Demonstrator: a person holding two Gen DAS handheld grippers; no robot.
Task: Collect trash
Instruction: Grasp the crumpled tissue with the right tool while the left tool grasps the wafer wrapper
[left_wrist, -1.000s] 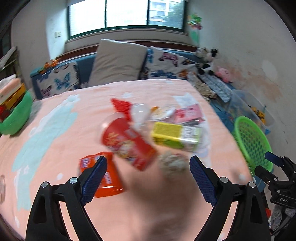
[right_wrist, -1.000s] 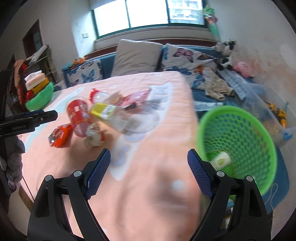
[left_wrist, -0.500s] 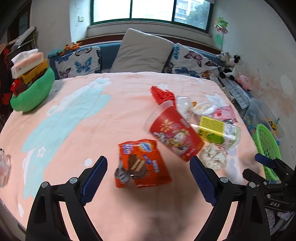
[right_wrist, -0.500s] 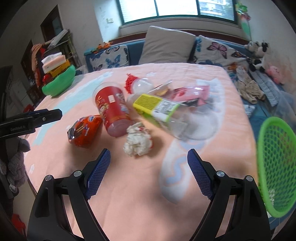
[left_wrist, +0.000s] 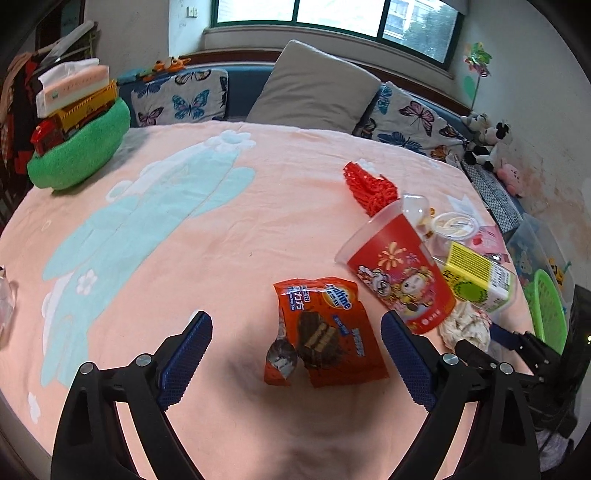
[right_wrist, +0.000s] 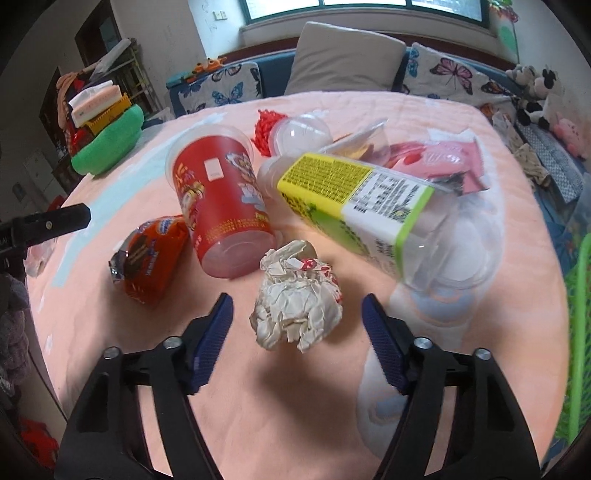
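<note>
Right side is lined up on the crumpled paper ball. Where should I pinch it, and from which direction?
Pinch the paper ball across its widest middle, coming down from above and the near side. It is a loose, lumpy wad lying free on the blanket, clear of the red cup and the bottle. The right hand-held gripper straddles it, jaws just been closing, pads not yet touching.

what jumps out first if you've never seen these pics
A heap of trash on a pink bedspread: a red cup on its side, an orange snack wrapper ahead of the left gripper, and a crumpled paper ball between the open right gripper fingers.
</note>
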